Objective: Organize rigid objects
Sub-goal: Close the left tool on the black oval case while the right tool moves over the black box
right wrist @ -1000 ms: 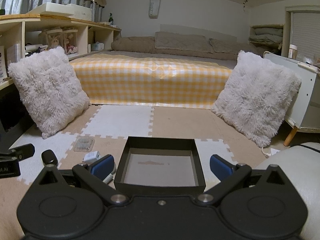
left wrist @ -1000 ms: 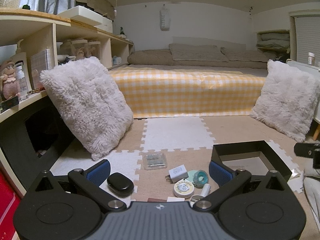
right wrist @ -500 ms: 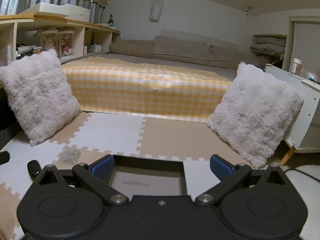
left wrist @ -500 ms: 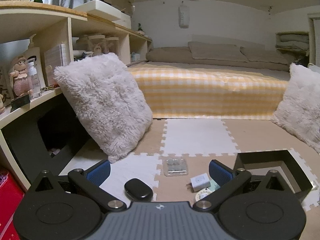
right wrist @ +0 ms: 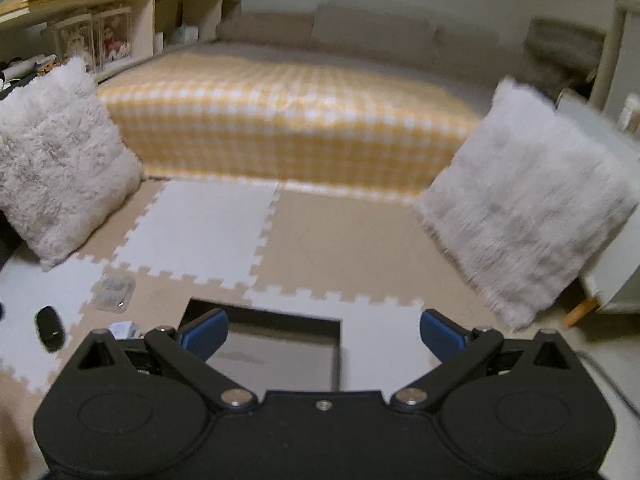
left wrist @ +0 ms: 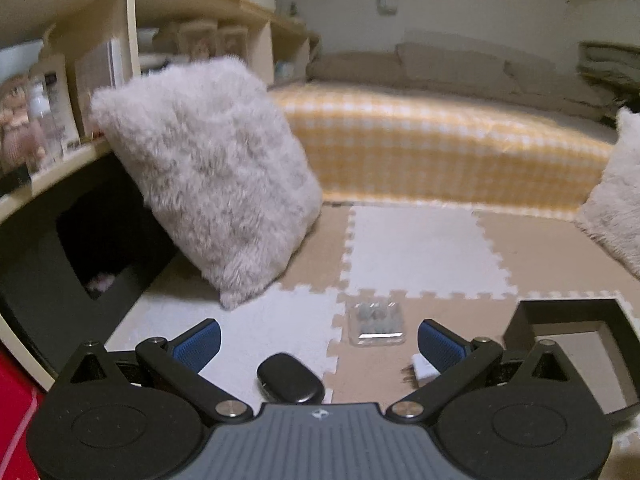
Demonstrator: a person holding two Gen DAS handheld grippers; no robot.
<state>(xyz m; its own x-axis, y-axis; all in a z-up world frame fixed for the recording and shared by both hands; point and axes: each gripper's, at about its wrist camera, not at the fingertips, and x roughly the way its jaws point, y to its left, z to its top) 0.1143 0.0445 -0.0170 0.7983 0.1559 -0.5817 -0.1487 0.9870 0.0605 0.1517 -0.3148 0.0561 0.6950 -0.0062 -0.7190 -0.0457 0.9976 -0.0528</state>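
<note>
Both grippers hang low over the floor mat with nothing held. On my left gripper (left wrist: 318, 338) the blue fingertips (left wrist: 198, 338) stand wide apart, level with one another and pointing forward along the floor. Between them, close in against the gripper body, lies a black oval case (left wrist: 290, 378) on a white mat tile, apart from both pads. Further ahead and toward the right pad sits a clear plastic box (left wrist: 376, 325) on a tan tile, with small grey pieces inside that are too blurred to name. Just beside the right pad, partly behind it, a small white plug adapter (left wrist: 423, 370) rests on the mat. Off to the right of that stands the black open tray (left wrist: 568, 308), its far rim and part of its pale floor showing.

On my right gripper (right wrist: 323, 330) the fingers (right wrist: 442, 334) are likewise spread wide, tilted slightly down. The tray (right wrist: 264, 314) lies directly under and ahead of it, the left pad over its near left corner, the right pad beyond its right wall. Whether the pads touch it I cannot tell.

Outward, a fluffy pale cushion (left wrist: 208, 172) leans against a shelf unit (left wrist: 60, 80) to the left, a second cushion (right wrist: 528, 208) leans to the right, and a yellow checked bed cover (right wrist: 288, 120) lies ahead.
</note>
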